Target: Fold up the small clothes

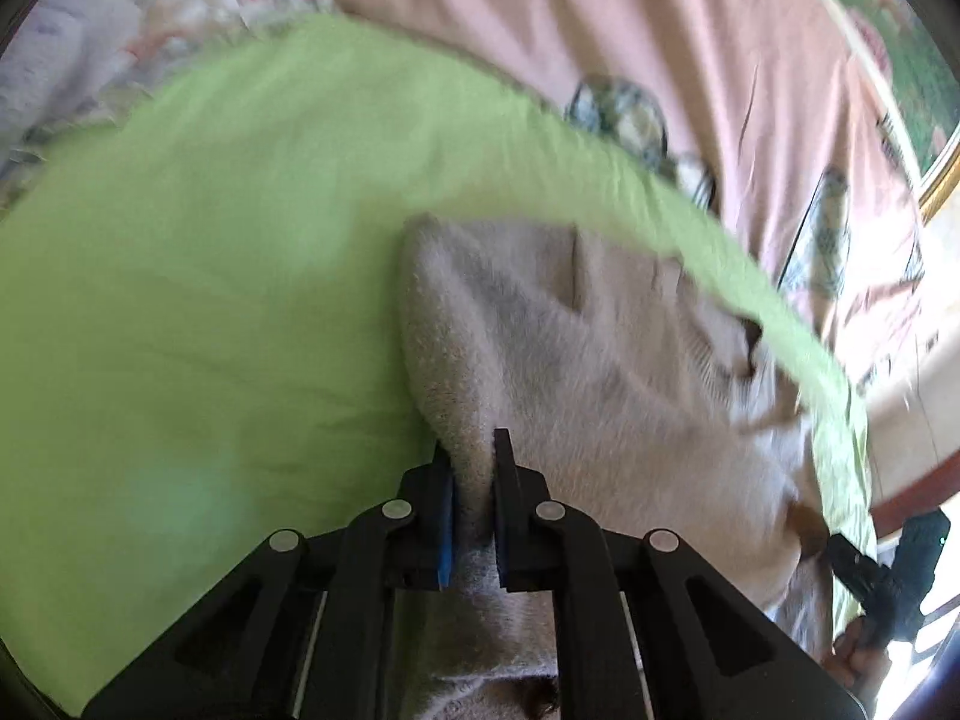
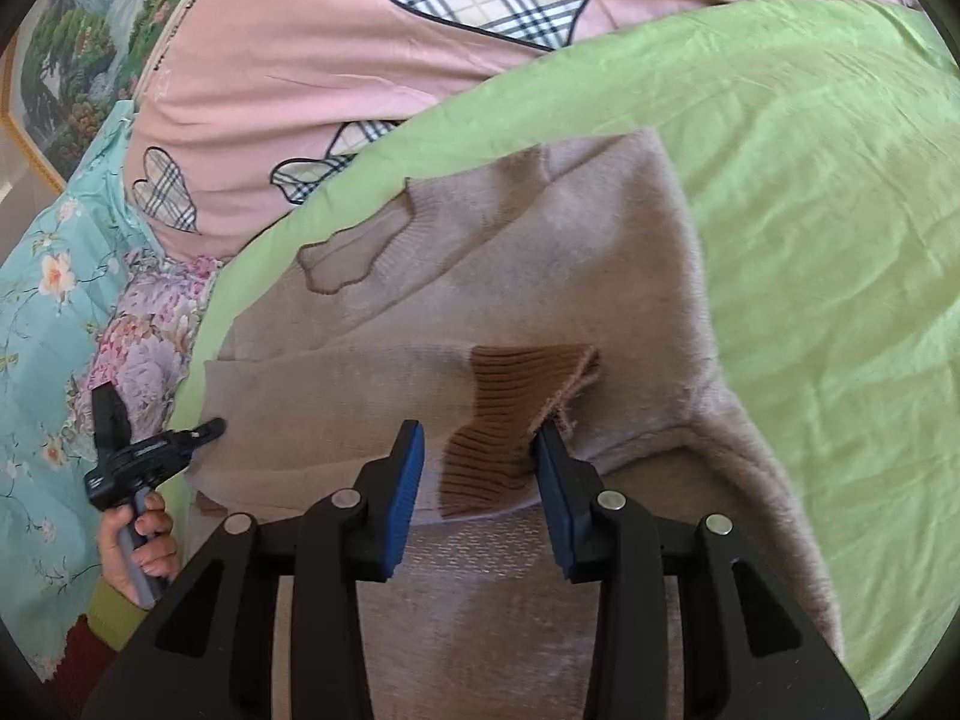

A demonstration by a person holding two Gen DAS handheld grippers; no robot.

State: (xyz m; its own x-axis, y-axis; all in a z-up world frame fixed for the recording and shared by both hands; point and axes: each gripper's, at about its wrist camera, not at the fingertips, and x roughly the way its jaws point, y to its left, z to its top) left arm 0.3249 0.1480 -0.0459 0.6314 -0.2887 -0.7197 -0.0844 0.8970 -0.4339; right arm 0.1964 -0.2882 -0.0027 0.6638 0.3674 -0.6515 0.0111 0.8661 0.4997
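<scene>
Left gripper (image 1: 474, 468): clamped tight on a raised fold of the beige sweater's edge, fabric pinched between the two black fingers, blue pad visible on the left finger; also seen small at the left edge of the right wrist view (image 2: 207, 429), tips touching the sweater's left border.

Right gripper (image 2: 480, 450): fingers spread wide apart, blue pads facing each other, holding nothing; brown ribbed cuff lying between and just beyond the tips.

Beige sweater (image 2: 540, 252): spread over the green sheet, fuzzy knit, collar toward the far left, one sleeve folded in across the body, near part running under the right gripper; in the left wrist view (image 1: 600, 360) bunched up from the pinch point and blurred.

Brown ribbed cuff (image 2: 516, 402): at the end of the folded-in sleeve, resting on the sweater's body, partly doubled over at its far right corner.

Green sheet (image 2: 810, 180): under the sweater, stretching to the right and far side.

Pink cover (image 2: 288, 60): beyond the green sheet, with plaid heart patches.

Floral bedding (image 2: 48, 276): teal with blossoms, at the left.

Person's hand (image 2: 144, 546): wrapped round the left gripper's handle, near left.
</scene>
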